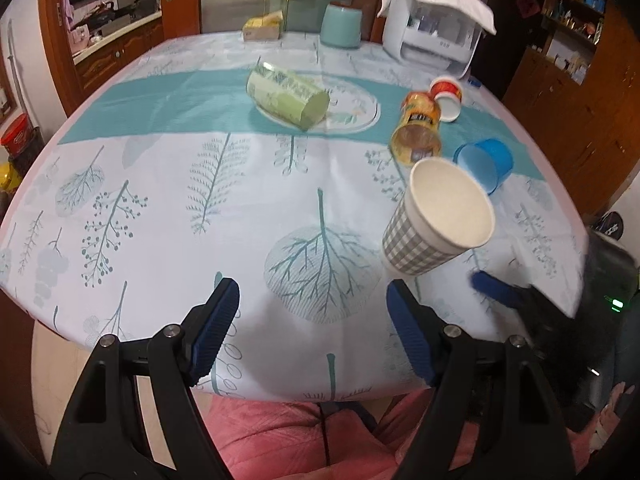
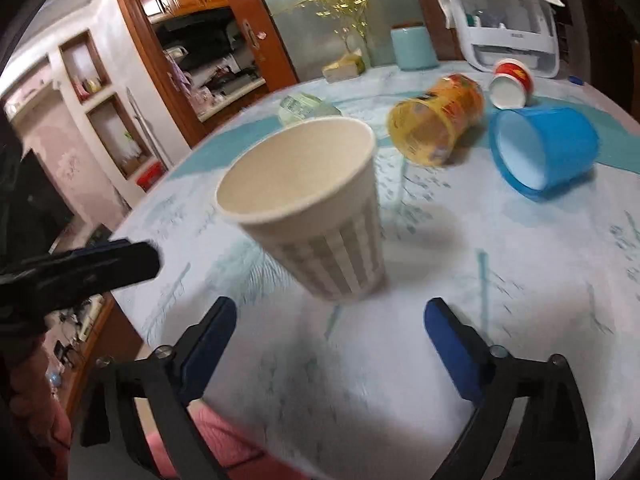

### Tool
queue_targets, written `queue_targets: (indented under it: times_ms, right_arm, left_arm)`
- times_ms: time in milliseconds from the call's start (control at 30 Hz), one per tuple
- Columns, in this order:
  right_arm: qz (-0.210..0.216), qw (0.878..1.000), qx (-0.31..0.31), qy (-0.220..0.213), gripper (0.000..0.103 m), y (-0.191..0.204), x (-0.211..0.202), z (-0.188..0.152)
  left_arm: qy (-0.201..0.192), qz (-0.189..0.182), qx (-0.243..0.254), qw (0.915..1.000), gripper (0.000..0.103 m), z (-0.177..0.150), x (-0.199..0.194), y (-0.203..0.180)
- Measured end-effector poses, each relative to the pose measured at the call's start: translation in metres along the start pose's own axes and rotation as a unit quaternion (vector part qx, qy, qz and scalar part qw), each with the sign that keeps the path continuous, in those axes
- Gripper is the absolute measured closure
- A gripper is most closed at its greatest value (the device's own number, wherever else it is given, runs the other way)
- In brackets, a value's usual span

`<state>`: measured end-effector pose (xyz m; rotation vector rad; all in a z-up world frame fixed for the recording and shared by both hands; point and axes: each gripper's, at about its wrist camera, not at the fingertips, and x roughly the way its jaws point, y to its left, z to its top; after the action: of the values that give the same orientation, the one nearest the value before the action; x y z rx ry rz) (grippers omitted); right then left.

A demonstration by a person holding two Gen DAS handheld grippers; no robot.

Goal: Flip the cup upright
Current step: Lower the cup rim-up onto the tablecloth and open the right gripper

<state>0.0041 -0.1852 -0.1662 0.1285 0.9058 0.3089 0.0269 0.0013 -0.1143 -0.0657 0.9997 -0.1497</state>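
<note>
A grey-and-white checked paper cup (image 1: 436, 216) (image 2: 316, 204) stands mouth up on the table, leaning a little. My right gripper (image 2: 330, 328) is open and empty, just short of the cup on its near side; one of its fingers (image 1: 496, 286) shows blurred in the left wrist view beside the cup's base. My left gripper (image 1: 312, 308) is open and empty over the near table edge, left of the cup; one of its fingers (image 2: 100, 264) shows at the left of the right wrist view.
Lying on their sides on the leaf-print tablecloth (image 1: 160, 220): a green cup (image 1: 286, 94), an orange cup (image 1: 418, 130) (image 2: 438, 114), a blue cup (image 1: 486, 162) (image 2: 544, 148), a red-and-white cup (image 1: 448, 94) (image 2: 512, 82). At the back: a teal canister (image 1: 340, 24), a white appliance (image 1: 434, 36), a tissue box (image 1: 262, 28).
</note>
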Motion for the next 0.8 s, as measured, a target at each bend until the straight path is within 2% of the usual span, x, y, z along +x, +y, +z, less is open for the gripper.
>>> queue_targets:
  times_ms: [67,167,267,333,400,433,500,567,633,733,800]
  right_arm:
    - [-0.018,1.0,0.0,0.02,0.003,0.0,-0.008,-0.002]
    - [-0.037,0.998,0.014,0.052,0.003,-0.003,-0.024,0.002]
    - [-0.03,0.993,0.038,0.106,0.002,-0.006,-0.035,0.017]
    - [-0.017,0.988,0.053,0.143,0.001,-0.005,-0.046,0.026]
    - [-0.04,0.984,0.064,0.16,0.001,-0.005,-0.057,0.036]
    - [-0.063,0.983,0.065,0.159,0.001,-0.004,-0.063,0.044]
    - [-0.106,0.985,0.053,0.129,0.001,0.002,-0.084,0.061]
    - [-0.116,0.987,0.053,0.101,0.001,0.006,-0.102,0.077]
    - [-0.105,0.99,0.062,0.073,0.0,0.011,-0.12,0.09]
    - [-0.085,0.993,0.064,0.053,0.0,0.02,-0.14,0.102]
    - [-0.077,0.995,0.059,0.036,0.0,0.025,-0.151,0.111]
  left_arm:
    - [0.013,0.001,-0.004,0.9999,0.019,0.002,0.006,-0.001]
    - [0.02,0.01,-0.003,0.9997,0.016,0.005,0.007,-0.006]
    - [0.03,0.024,0.015,0.9991,0.011,0.01,0.001,-0.016]
    - [0.041,0.039,0.023,0.9981,0.003,0.016,-0.006,-0.022]
    - [0.037,0.053,0.032,0.9974,0.001,0.026,-0.018,-0.029]
    - [0.033,0.054,0.034,0.9974,0.001,0.03,-0.024,-0.032]
    - [0.031,0.051,0.036,0.9975,0.001,0.039,-0.04,-0.036]
    - [0.025,0.046,0.024,0.9983,0.001,0.051,-0.055,-0.037]
    - [0.016,0.039,0.012,0.999,0.001,0.062,-0.069,-0.037]
    - [0.014,0.021,-0.01,0.9996,0.001,0.077,-0.082,-0.036]
    - [0.008,-0.011,-0.035,0.9993,0.001,0.086,-0.089,-0.031]
